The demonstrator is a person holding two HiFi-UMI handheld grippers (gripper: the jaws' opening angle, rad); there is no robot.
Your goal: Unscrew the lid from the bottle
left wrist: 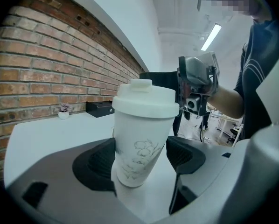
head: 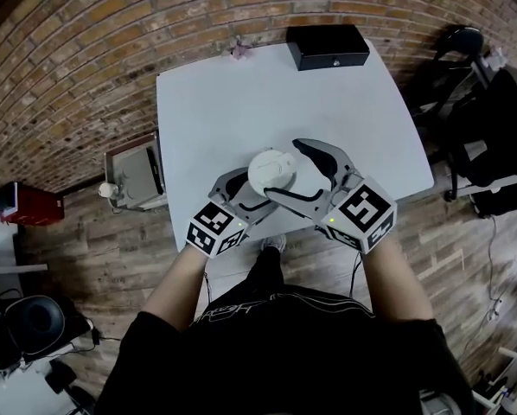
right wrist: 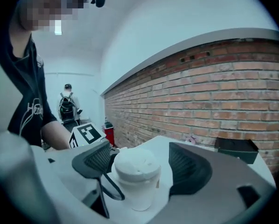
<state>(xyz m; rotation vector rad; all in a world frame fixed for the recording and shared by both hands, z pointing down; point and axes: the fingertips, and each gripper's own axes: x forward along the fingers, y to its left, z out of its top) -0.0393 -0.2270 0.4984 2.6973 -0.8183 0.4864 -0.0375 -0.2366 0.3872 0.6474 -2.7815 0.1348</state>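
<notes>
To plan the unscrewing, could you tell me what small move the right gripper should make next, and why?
Probably close the right gripper onto the white lid: its jaws stand open either side of it, untouching, while the left gripper clamps the bottle.

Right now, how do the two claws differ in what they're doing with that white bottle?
The left claw is shut low on the bottle. The right claw stands open, higher up, around the lid without pressing it. Both are grey and meet at the same bottle.
</notes>
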